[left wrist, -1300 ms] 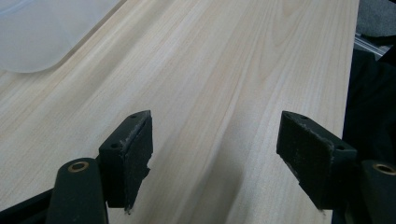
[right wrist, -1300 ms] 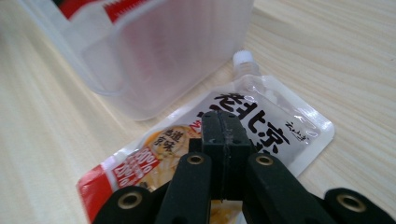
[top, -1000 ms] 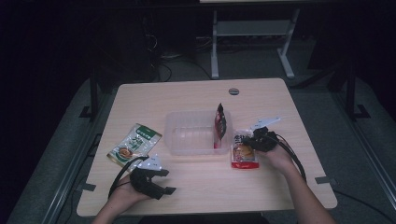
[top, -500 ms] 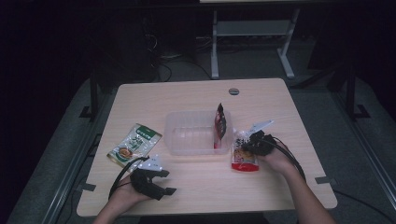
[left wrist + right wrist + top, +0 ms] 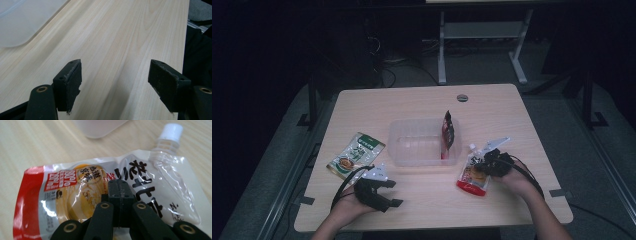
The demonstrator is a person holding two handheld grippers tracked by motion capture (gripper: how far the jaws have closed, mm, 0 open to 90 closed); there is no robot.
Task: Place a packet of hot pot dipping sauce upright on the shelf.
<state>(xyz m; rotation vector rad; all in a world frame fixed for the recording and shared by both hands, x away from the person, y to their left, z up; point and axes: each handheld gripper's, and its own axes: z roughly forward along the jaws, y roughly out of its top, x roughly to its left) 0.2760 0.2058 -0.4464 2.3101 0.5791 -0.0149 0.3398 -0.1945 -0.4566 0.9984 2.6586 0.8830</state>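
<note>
A red-and-white spout pouch (image 5: 473,174) (image 5: 75,187) lies flat on the table, right of a clear plastic tub (image 5: 412,150). My right gripper (image 5: 484,162) (image 5: 119,187) hovers over the pouch's middle, jaws pressed together with nothing showing between the pads. A dark red packet (image 5: 448,134) stands upright at the tub's right end. A green packet (image 5: 356,155) lies left of the tub. Near the front left, my left gripper (image 5: 392,194) (image 5: 117,77) is open above bare wood.
The wooden table (image 5: 492,110) has a small round grommet (image 5: 462,98) near its far edge. A metal stand (image 5: 482,35) is on the dark floor behind it. In the left gripper view the tub's corner (image 5: 22,22) is at upper left and the table's edge at right.
My right gripper has crept a little toward the near side over the spout pouch. The left gripper has stayed put and open.
</note>
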